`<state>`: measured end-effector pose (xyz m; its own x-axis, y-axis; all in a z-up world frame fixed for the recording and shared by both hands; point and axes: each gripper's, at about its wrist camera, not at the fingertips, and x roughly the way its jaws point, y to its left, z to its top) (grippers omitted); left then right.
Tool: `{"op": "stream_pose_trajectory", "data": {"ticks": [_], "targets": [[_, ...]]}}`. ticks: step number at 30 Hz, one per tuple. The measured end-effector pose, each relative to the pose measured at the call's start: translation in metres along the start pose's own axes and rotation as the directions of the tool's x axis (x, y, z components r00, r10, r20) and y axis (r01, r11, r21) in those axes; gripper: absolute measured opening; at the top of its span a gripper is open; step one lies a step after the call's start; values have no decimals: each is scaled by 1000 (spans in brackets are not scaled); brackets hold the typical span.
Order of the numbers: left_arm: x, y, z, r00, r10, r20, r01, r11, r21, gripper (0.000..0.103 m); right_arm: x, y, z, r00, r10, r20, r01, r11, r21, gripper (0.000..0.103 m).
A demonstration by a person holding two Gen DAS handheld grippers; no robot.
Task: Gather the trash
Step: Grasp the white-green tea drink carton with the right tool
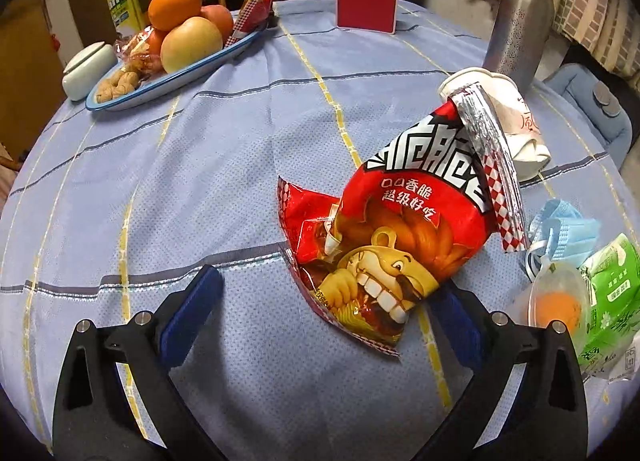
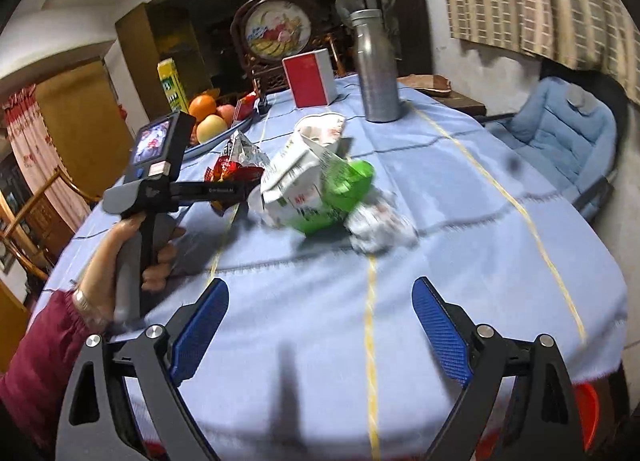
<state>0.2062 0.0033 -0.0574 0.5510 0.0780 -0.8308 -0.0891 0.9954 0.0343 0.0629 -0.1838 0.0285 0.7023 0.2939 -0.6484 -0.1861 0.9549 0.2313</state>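
Here, the left tool (image 1: 328,297) is hanging low over the counter (image 1: 200,165) draped in pale blue checked cloth, its blue-padded jaws spread wide and gripping nothing, with the crumpled red foil snack bag (image 1: 392,245) lying between them and covering the tip of the right-side pad. Just beyond the bag a crushed white paper cup (image 1: 516,117) is lying on its side, and near the right edge a blue face mask (image 1: 568,237), a clear plastic cup with an orange blob (image 1: 556,301) and a green-and-white wrapper (image 1: 612,293) are clustering together. The right tool (image 2: 320,321) is likewise standing released above bare cloth, well apart from the blurred trash. A hand (image 2: 120,261) in a maroon sleeve is gripping the left tool's handle.
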Motion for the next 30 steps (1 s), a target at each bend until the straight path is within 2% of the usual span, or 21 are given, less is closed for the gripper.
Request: {"op": "stream_pose_trajectory", "data": {"ticks": [4, 7, 13, 15, 16, 17, 20, 23, 27, 30], "targets": [[-1, -3, 2, 1000, 2, 0, -2, 1000, -1, 98, 28, 28, 26, 996, -90, 9, 90, 988, -127, 91], [-3, -3, 2, 1000, 4, 2, -4, 1000, -3, 98, 42, 47, 38, 992, -121, 22, 123, 970, -209, 97], [-3, -3, 1, 1000, 3, 2, -3, 1000, 0, 98, 79, 73, 49, 966, -256, 47, 254, 890, -379, 97], [-3, -3, 1, 1000, 3, 2, -3, 1000, 0, 98, 80, 70, 47, 960, -271, 75, 279, 879, -388, 91], [-3, -3, 1, 1000, 3, 2, -3, 1000, 0, 98, 78, 67, 45, 960, -267, 78, 277, 882, -381, 66], [-3, -3, 1, 1000, 3, 2, -3, 1000, 0, 98, 73, 60, 44, 966, -250, 73, 259, 900, -351, 59], [-3, -3, 1, 1000, 2, 2, -2, 1000, 0, 98, 54, 35, 37, 976, -195, 101, 214, 950, -229, 59], [-3, -3, 1, 1000, 2, 2, -2, 1000, 0, 98, 40, 15, 24, 982, -160, 105, 174, 974, -146, 59], [-3, -3, 1, 1000, 1, 2, -1, 1000, 0, 98, 14, -1, 1, 986, -93, 142, 102, 993, -63, 59], [-3, -3, 2, 1000, 0, 1, 0, 1000, 1, 98, -9, -9, -12, 985, 21, 171, -18, 1000, -17, 59]]}}
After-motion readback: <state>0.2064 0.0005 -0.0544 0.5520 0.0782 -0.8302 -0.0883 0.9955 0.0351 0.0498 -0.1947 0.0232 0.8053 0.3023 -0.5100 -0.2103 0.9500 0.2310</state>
